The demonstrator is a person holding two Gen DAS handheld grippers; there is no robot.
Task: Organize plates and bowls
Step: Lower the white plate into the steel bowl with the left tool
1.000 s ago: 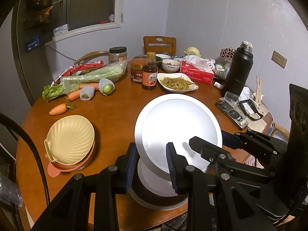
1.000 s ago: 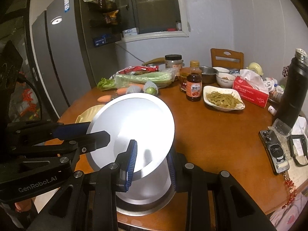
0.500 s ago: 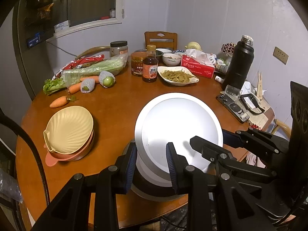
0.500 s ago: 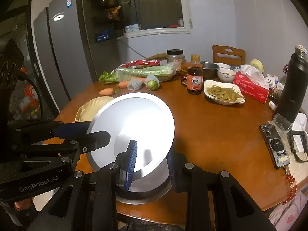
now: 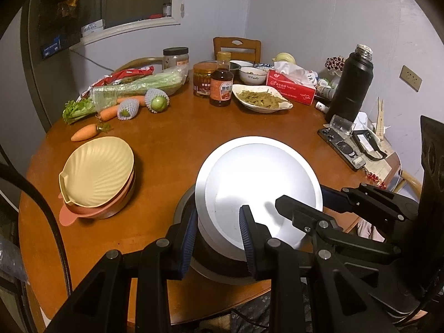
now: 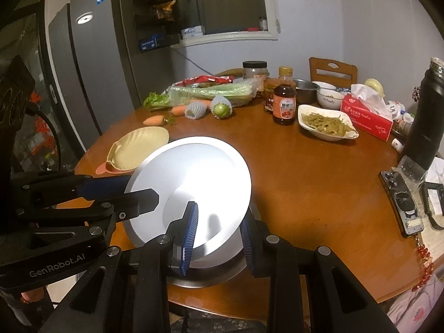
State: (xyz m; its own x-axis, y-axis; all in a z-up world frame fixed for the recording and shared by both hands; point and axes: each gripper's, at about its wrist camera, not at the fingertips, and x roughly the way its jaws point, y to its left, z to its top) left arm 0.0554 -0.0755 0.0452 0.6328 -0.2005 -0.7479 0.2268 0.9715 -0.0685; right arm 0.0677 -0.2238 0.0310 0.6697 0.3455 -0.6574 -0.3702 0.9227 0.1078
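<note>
With the shell-shaped bowls [image 5: 97,174] stacked to the left and a dish of greens [image 5: 262,101] beyond, we clamp both the left gripper [image 5: 217,238] and right gripper [image 6: 219,238] on a tilted white plate [image 5: 258,191] over a metal basin [image 6: 211,273] at the table's [image 5: 177,141] near edge.

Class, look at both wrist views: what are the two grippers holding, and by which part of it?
Both hold one white plate by its rim: the left gripper and the right gripper at neighbouring spots on its near edge.
</note>
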